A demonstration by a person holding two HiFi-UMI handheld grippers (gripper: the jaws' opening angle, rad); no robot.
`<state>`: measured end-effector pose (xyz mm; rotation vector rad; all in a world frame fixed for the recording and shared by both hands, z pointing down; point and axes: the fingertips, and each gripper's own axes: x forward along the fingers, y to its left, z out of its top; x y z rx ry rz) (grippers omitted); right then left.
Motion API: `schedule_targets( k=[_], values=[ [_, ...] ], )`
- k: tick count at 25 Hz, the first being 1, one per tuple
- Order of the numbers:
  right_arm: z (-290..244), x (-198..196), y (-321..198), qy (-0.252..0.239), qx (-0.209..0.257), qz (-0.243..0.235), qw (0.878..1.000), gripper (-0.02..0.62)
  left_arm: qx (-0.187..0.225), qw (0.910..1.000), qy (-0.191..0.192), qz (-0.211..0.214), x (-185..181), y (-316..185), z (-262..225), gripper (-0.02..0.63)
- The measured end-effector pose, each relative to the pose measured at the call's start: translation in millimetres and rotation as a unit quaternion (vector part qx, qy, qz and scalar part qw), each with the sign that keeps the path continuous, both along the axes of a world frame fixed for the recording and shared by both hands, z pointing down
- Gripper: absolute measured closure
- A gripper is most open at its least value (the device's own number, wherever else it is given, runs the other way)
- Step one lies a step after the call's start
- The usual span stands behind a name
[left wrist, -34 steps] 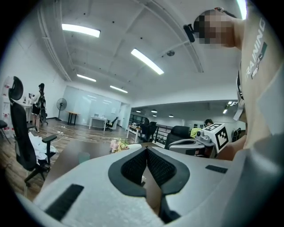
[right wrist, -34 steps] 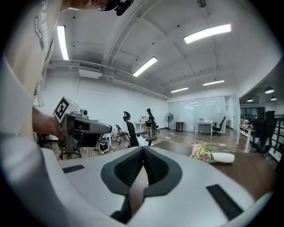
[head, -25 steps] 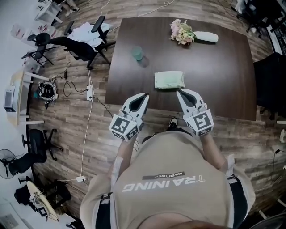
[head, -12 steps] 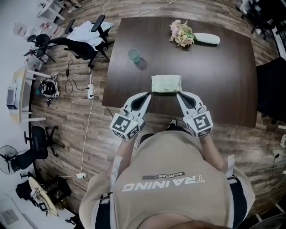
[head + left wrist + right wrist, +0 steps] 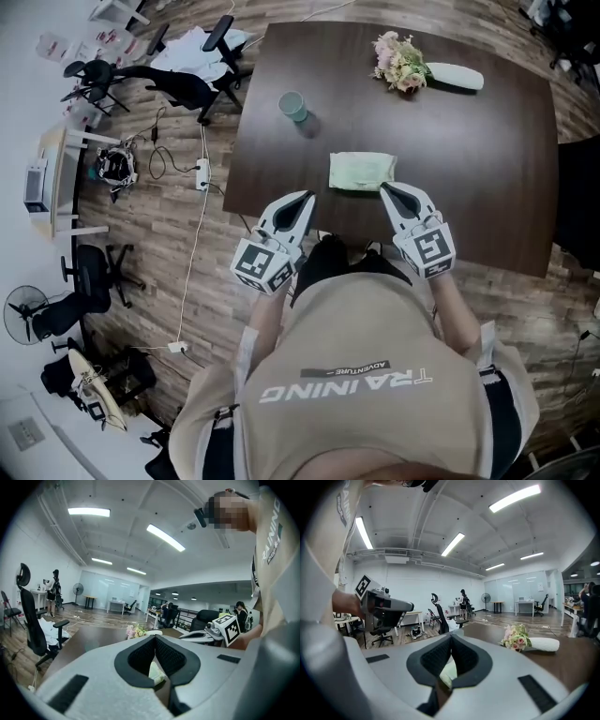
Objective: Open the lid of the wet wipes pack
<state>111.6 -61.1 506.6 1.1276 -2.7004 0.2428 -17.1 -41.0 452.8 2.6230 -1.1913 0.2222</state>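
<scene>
The pale green wet wipes pack (image 5: 362,171) lies flat on the dark brown table (image 5: 487,159), close to its near edge. My left gripper (image 5: 307,199) hovers just short of the pack's near left corner, jaws shut and holding nothing. My right gripper (image 5: 384,190) is by the pack's near right corner, also shut and holding nothing. In the left gripper view the pack (image 5: 156,671) shows through the gap below the closed tips of the left gripper (image 5: 155,637). The right gripper view has the pack (image 5: 448,672) below the met tips of the right gripper (image 5: 451,636). The lid cannot be made out.
A green cup (image 5: 292,106) stands at the table's far left. A flower bunch (image 5: 403,63) with a white wrap (image 5: 457,77) lies at the far side. Office chairs (image 5: 178,84) and cables sit on the wooden floor to the left.
Both grippers have edged forward toward the pack's near edge, the right one sinking a little. Their jaws stay shut. The pack has not moved on the table.
</scene>
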Motion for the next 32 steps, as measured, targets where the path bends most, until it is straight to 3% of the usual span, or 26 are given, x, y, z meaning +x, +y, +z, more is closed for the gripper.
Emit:
schedule_targets(
  k=[6,10,13,19,26,32],
  values=[
    [3.9,-13.0,-11.1,0.008,-0.005,0.032,0.999,0.58,-0.02,0.9991,0.018,0.032,-5.3,-10.5,21.0,0.597],
    [1.6,-2.1,-19.8,0.027,-0.016,0.064,0.997,0.58,-0.006,0.9971,0.036,0.067,4.0,-36.3,11.9,0.597],
    [-12.3,-0.2,-33.3,0.032,-0.002,0.089,0.996,0.58,0.02,0.9949,0.037,0.091,3.0,-57.2,-3.4,0.597],
    [-35.5,-24.3,-63.8,0.045,0.027,0.12,0.991,0.58,0.019,0.9915,0.052,0.118,-14.1,-74.9,-4.4,0.597],
    [-28.1,-46.8,-58.2,0.063,0.028,0.159,0.985,0.58,0.005,0.9853,0.039,0.166,-32.4,-79.8,24.3,0.597],
    [-17.2,-34.8,-36.4,0.082,-0.003,0.2,0.976,0.58,0.021,0.9756,0.051,0.212,-21.9,-82.6,14.5,0.597]
  ],
)
